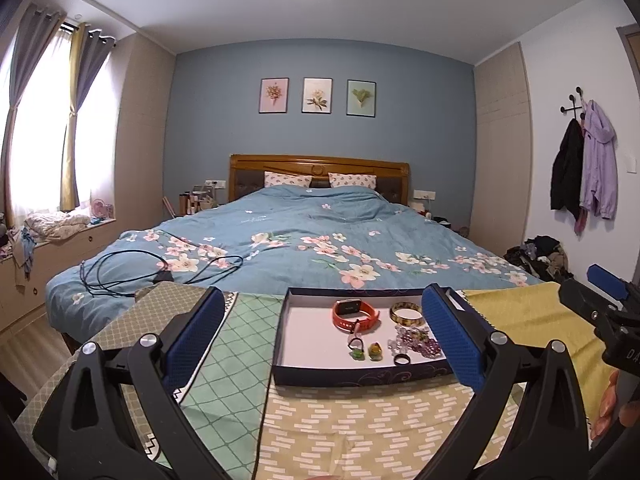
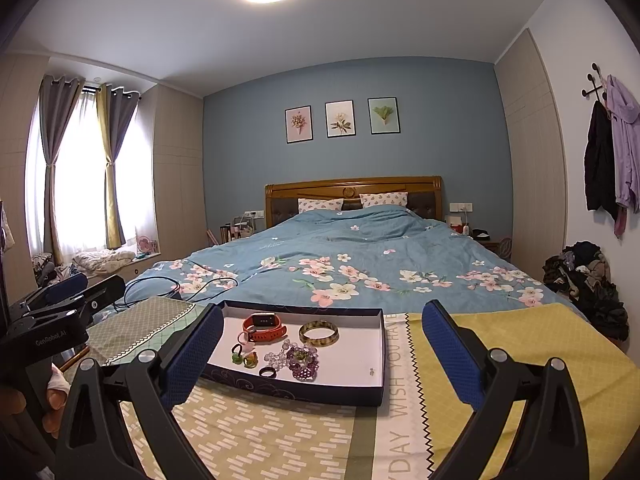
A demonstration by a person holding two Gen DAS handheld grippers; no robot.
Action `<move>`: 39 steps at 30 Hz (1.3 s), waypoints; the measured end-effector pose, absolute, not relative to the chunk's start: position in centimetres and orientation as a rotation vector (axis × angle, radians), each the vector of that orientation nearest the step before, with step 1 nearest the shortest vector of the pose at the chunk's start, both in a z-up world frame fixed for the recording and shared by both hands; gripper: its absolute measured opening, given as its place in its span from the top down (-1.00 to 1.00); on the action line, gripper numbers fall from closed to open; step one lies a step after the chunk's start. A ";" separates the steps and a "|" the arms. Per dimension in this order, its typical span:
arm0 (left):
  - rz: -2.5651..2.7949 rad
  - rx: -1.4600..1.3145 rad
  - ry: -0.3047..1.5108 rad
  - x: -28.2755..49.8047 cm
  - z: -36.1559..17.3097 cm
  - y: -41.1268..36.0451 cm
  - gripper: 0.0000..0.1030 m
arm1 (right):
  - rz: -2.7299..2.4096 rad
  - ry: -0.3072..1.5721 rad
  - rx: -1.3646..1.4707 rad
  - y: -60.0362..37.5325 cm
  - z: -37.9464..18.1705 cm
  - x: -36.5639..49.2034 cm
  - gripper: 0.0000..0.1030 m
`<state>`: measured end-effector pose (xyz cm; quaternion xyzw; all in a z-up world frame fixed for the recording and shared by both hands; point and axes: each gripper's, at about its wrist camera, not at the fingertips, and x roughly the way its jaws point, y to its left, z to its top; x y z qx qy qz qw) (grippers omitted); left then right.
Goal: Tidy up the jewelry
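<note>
Jewelry sits gathered in the shallow navy box (image 2: 376,360) on the tabletop (image 2: 280,432): orange watch (image 2: 264,326), bangle (image 2: 319,334), purple beads (image 2: 302,360). Left hand-held gripper (image 1: 320,332) and right hand-held gripper (image 2: 322,356) hover spread wide, empty, presumably ready to pick.

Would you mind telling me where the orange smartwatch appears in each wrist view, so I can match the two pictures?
Left wrist view: the orange smartwatch lies at the far middle of the tray, just right of picture centre.
Right wrist view: the orange smartwatch lies in the tray's far left part, left of centre.
Shared landmark: the gold bangle lies just right of it in both.
</note>
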<state>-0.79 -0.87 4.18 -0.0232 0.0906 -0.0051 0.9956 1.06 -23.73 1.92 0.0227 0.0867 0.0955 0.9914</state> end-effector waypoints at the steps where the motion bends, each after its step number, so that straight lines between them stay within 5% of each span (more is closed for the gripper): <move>1: -0.007 -0.046 0.180 -0.8 4.2 -0.8 -0.89 | 0.193 0.174 0.047 -23.7 1.9 1.1 -0.86; 39: -0.023 -0.051 0.180 -0.9 4.1 -1.2 -0.89 | 0.187 0.157 0.055 -23.7 2.3 1.1 -0.86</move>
